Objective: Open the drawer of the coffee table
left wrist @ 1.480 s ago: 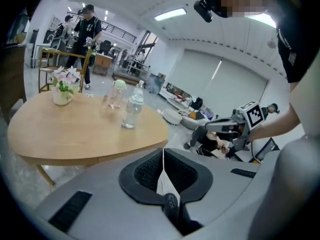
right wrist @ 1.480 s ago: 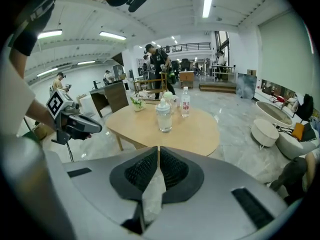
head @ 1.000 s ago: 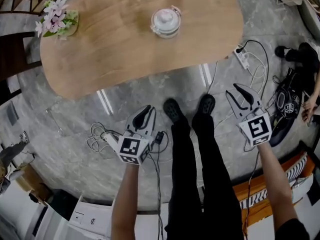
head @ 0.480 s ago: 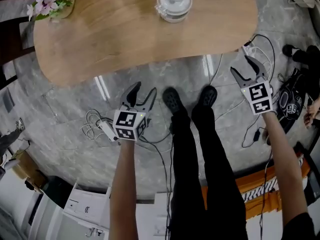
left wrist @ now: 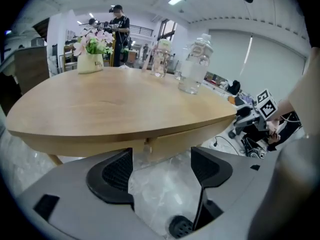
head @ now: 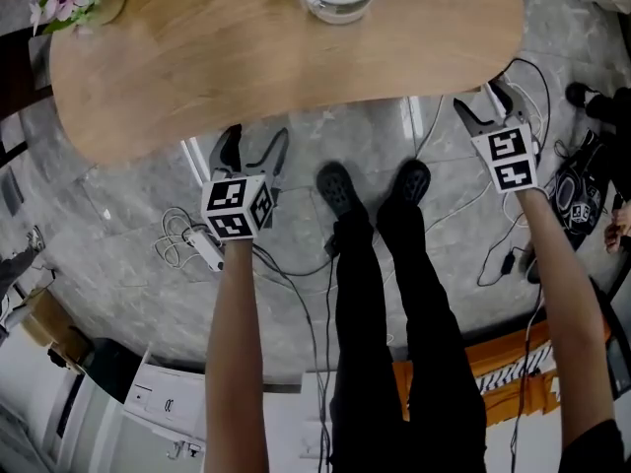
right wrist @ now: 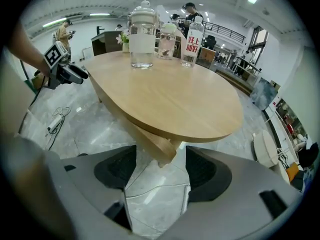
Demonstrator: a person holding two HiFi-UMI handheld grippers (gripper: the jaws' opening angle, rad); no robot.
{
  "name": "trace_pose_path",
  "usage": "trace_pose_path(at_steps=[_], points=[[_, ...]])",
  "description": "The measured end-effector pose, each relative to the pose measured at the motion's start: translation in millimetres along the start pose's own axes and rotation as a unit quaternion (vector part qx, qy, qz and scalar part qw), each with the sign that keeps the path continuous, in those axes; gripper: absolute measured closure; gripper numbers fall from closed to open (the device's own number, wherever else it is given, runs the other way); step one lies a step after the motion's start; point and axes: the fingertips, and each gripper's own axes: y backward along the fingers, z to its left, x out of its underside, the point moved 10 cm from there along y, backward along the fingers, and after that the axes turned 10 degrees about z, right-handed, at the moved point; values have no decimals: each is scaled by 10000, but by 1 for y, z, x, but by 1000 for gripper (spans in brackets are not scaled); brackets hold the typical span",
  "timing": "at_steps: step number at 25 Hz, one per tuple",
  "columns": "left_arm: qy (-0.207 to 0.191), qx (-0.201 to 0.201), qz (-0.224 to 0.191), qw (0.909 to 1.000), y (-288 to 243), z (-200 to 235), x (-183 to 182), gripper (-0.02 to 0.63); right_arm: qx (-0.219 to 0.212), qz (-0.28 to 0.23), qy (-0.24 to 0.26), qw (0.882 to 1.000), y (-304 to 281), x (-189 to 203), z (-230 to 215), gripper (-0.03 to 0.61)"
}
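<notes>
Left gripper [head: 256,138] and right gripper [head: 483,101], just spread empty, face oval wooden coffee table [head: 276,47].

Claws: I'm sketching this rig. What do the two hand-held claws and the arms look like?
The left claw and right claw share pale grey bodies, black ribbed pads and a white cube with black square markers. The forearms are bare.
</notes>
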Motion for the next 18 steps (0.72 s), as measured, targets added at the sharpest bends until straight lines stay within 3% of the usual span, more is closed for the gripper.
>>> trace_pose_path(at_steps=[7,14,18], points=[[17,180,-188,9997,-21,-2,-5,258,-159,-102,80,9998,-15,-6,4,316],[-146,39,-233,9996,-28,-11,-14,261,-207,-123,-110,9996,-19,-8,1,318],[-14,-53,-231,9997,-29,-13,-15,299,-208,-130,-184,9995,-18,-9,-1,322]])
